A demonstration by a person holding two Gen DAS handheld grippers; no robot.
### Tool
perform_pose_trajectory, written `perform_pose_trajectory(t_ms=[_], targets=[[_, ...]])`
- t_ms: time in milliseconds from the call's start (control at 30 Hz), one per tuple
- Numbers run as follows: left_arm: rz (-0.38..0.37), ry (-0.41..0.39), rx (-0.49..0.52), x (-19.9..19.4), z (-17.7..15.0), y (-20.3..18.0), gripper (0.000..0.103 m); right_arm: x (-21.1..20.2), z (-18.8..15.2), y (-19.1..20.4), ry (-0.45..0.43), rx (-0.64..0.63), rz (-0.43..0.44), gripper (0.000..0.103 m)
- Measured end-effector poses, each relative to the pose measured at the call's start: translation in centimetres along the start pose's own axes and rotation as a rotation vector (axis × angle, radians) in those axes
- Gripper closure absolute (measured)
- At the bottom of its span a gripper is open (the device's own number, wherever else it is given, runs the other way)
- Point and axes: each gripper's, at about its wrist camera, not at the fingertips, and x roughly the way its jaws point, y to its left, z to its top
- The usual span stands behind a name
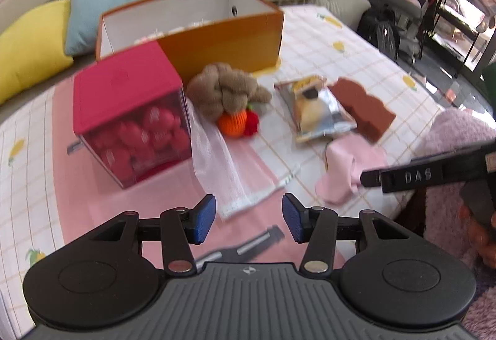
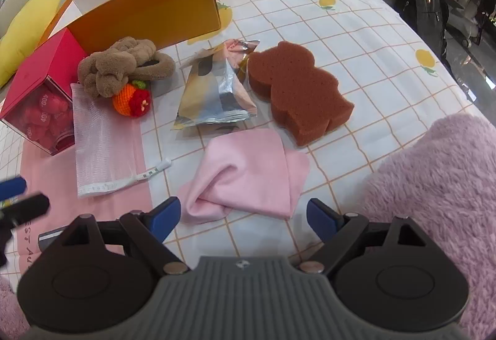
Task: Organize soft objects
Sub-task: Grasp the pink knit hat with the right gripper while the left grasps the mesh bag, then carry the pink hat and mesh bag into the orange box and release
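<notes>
In the left wrist view the left gripper (image 1: 248, 217) hangs with its jaws wide apart and nothing between them, above the near end of a white mesh bag (image 1: 217, 163) that runs away from it toward a red box (image 1: 130, 110). Past the bag lie a brown plush knot (image 1: 226, 89), an orange crochet fruit (image 1: 233, 122) and the open orange box (image 1: 192, 30), into which the soft things are probably meant to go. The pink cloth (image 1: 350, 169) lies off to this gripper's right, with the other tool's black finger reaching over it. In the right wrist view the right gripper (image 2: 245, 216), jaws also spread wide and empty, is directly in front of that pink cloth (image 2: 248, 175), whose long side runs across the jaw opening, so the right hand looks the nearer for it. This view alone shows the whole brown sponge (image 2: 297, 92), the foil pouch (image 2: 217, 86) and the fluffy purple throw (image 2: 434, 185) on the checked bed sheet (image 2: 356, 30); only the left view looks inside the box.
</notes>
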Motion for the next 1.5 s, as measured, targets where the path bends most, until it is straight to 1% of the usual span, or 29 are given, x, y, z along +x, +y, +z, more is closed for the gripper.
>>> perform_pose_trajectory(t_ms=[133,167,200,267,333,433,500,567,600,633,733,767,800,833,900,967,1067,1133,1200,1267,1333,1467,1500], targets=[[-0.004,0.016,-0.013,0.1,-0.6,0.0,0.045,0.8,0.5,-0.2,0.007,0.016,-0.002,0.014],[-0.004,0.017,-0.015,0.1,-0.6,0.1,0.045,1.3,0.8,-0.4,0.009,0.036,-0.004,0.009],[0.0,0.018,-0.016,0.1,-0.5,0.1,0.045,1.7,1.0,-0.5,0.013,0.051,-0.006,0.007],[0.008,0.015,-0.021,0.0,-0.5,0.3,0.043,2.7,1.4,-0.3,0.028,0.069,-0.001,0.007],[0.014,0.015,-0.035,0.1,-0.4,0.5,0.041,3.3,1.4,0.2,0.027,0.049,-0.007,0.008],[0.019,0.022,-0.055,0.3,-0.4,0.8,0.04,4.3,1.3,1.1,0.031,-0.004,-0.038,0.01],[0.023,0.024,-0.059,0.5,-0.4,0.9,0.038,5.0,1.2,1.4,0.043,-0.026,-0.055,0.016],[0.023,0.023,-0.062,0.7,-0.2,1.0,0.034,5.6,1.1,1.6,0.061,-0.038,-0.079,0.02],[0.023,0.021,-0.067,0.8,-0.2,1.0,0.033,5.9,1.1,1.6,0.066,-0.042,-0.089,0.021],[0.023,0.02,-0.072,0.9,-0.1,1.0,0.033,5.9,1.1,1.7,0.055,-0.051,-0.095,0.021],[0.02,0.02,-0.075,1.0,0.1,1.1,0.032,5.7,0.9,2.0,0.039,-0.071,-0.106,0.03],[0.02,0.021,-0.072,1.1,0.2,1.0,0.032,5.6,0.9,2.0,0.034,-0.071,-0.105,0.037],[0.021,0.023,-0.07,1.1,0.1,1.0,0.032,5.4,0.8,1.9,0.02,-0.071,-0.093,0.052],[0.021,0.024,-0.069,1.2,0.1,1.0,0.032,5.2,0.8,1.9,0.008,-0.074,-0.086,0.06],[0.02,0.028,-0.066,1.2,0.0,1.0,0.032,5.1,0.9,2.0,-0.004,-0.082,-0.067,0.083],[0.025,0.031,-0.07,1.3,0.0,1.1,0.032,5.1,0.9,2.1,-0.008,-0.088,-0.046,0.099],[0.025,0.028,-0.083,1.3,0.1,1.5,0.032,4.8,1.0,1.9,-0.031,-0.073,-0.011,0.101],[0.018,0.017,-0.097,1.3,0.2,1.7,0.03,3.8,1.1,2.0,-0.095,-0.07,0.05,0.101],[0.009,0.0,-0.12,1.7,0.4,2.2,0.026,3.4,1.1,2.3,-0.123,-0.085,0.108,0.101],[0.009,-0.01,-0.167,2.4,0.8,2.8,0.021,3.7,1.1,2.7,-0.109,-0.097,0.125,0.101],[0.007,-0.012,-0.214,3.5,1.2,3.4,0.019,4.4,1.1,2.7,-0.082,-0.086,0.13,0.101],[-0.005,0.02,-0.269,6.1,1.7,3.6,0.019,5.7,1.3,2.1,-0.036,-0.043,0.131,0.101],[-0.003,0.022,-0.274,6.6,1.7,3.5,0.019,5.8,1.3,2.0,-0.037,-0.037,0.136,0.101]])
